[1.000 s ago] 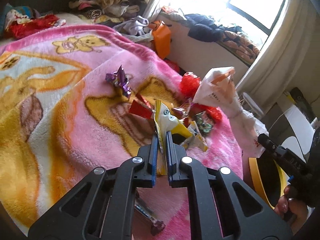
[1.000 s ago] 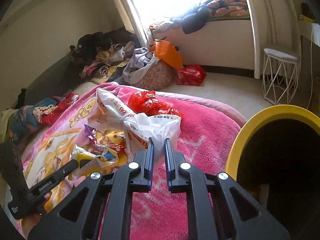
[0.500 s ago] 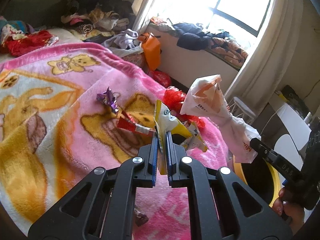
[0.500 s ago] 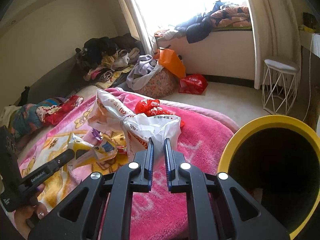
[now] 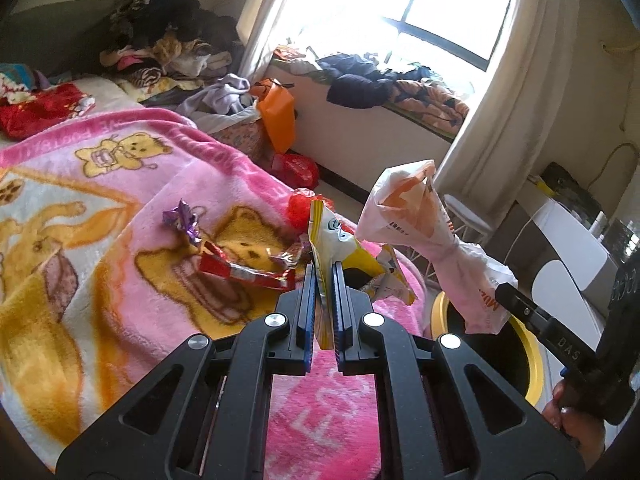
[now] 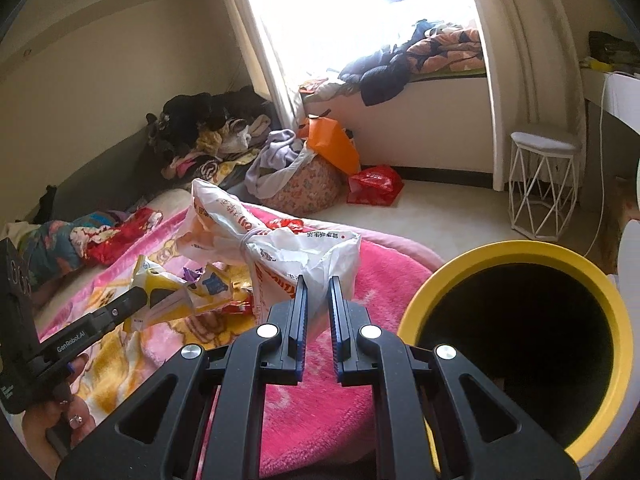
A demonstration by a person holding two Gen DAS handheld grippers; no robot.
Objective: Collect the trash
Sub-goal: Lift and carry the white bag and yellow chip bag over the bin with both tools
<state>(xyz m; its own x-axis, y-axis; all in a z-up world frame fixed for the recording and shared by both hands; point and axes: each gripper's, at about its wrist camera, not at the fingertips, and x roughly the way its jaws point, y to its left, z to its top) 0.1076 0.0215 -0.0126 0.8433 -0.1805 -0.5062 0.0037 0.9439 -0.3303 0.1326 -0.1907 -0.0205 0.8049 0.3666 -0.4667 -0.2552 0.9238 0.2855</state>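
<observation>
My left gripper is shut on a yellow and white snack wrapper and holds it above the pink blanket. My right gripper is shut on a knotted white plastic bag, held in the air left of the yellow-rimmed trash bin. In the left wrist view the bag hangs over the bin's rim. A red wrapper and a purple foil wrapper lie on the blanket.
A red plastic bag, an orange bag and a laundry pile sit on the floor by the window bench. A white wire stool stands at the right. Clothes are heaped at the bed's far end.
Both grippers have lifted with their loads and moved toward the bin. The bag now hangs above the bin's edge; the yellow wrapper is clear of the blanket.
</observation>
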